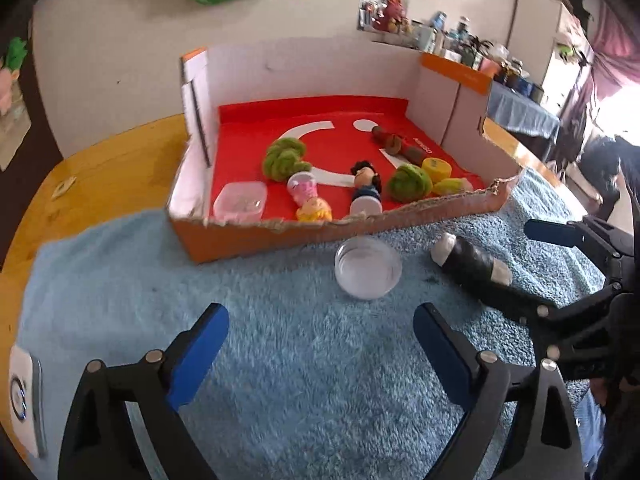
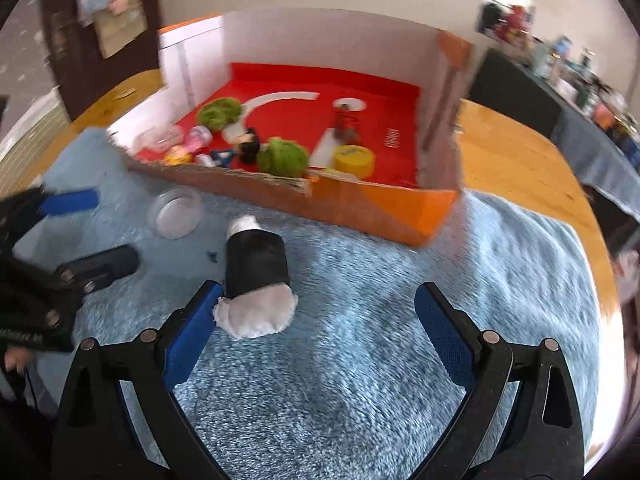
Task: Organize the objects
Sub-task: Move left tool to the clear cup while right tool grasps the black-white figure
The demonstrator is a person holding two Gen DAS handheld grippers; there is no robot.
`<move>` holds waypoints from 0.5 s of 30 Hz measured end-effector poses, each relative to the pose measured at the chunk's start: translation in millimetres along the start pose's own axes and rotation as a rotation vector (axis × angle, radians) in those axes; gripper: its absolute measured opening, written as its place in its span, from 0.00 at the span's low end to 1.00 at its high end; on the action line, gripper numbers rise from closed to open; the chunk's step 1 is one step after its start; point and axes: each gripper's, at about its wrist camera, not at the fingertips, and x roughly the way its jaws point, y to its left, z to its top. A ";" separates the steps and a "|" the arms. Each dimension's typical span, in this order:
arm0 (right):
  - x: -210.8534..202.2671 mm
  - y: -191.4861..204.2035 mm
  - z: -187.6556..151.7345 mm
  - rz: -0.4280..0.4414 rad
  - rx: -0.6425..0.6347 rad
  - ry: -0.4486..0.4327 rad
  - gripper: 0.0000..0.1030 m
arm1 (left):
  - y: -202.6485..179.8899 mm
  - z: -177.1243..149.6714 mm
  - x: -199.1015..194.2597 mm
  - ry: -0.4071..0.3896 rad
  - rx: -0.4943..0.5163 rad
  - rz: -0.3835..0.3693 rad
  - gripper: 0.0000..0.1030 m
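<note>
An orange cardboard box (image 1: 256,240) (image 2: 360,208) with a red floor holds green pom-poms (image 1: 285,158), small figures (image 1: 364,180), a yellow lid (image 1: 437,168) and a clear tub (image 1: 240,200). In front of it on the blue towel lie a clear round dish (image 1: 368,266) (image 2: 174,212) and a black roll with white ends (image 1: 470,262) (image 2: 254,256). My left gripper (image 1: 320,316) (image 2: 116,227) is open just short of the dish, nothing between its fingers. My right gripper (image 2: 320,292) (image 1: 516,264) is open; the roll's white end touches its left pad (image 2: 192,336).
The blue towel (image 1: 280,360) (image 2: 400,360) covers the near part of a round wooden table (image 1: 112,160) (image 2: 512,160). A white device (image 1: 24,396) lies at the towel's left edge. A cluttered shelf (image 1: 440,36) stands behind the box, to the right.
</note>
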 end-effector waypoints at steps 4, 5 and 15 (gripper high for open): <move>7.8 0.1 4.8 0.065 -0.037 0.009 0.94 | -0.4 7.6 8.5 0.031 0.023 -0.020 0.87; 8.4 0.1 5.0 0.080 -0.041 0.009 0.94 | -0.3 8.7 11.8 0.045 0.026 -0.040 0.87; 17.9 1.5 10.7 0.138 -0.085 0.015 0.74 | -2.6 15.4 26.2 0.076 0.037 -0.091 0.82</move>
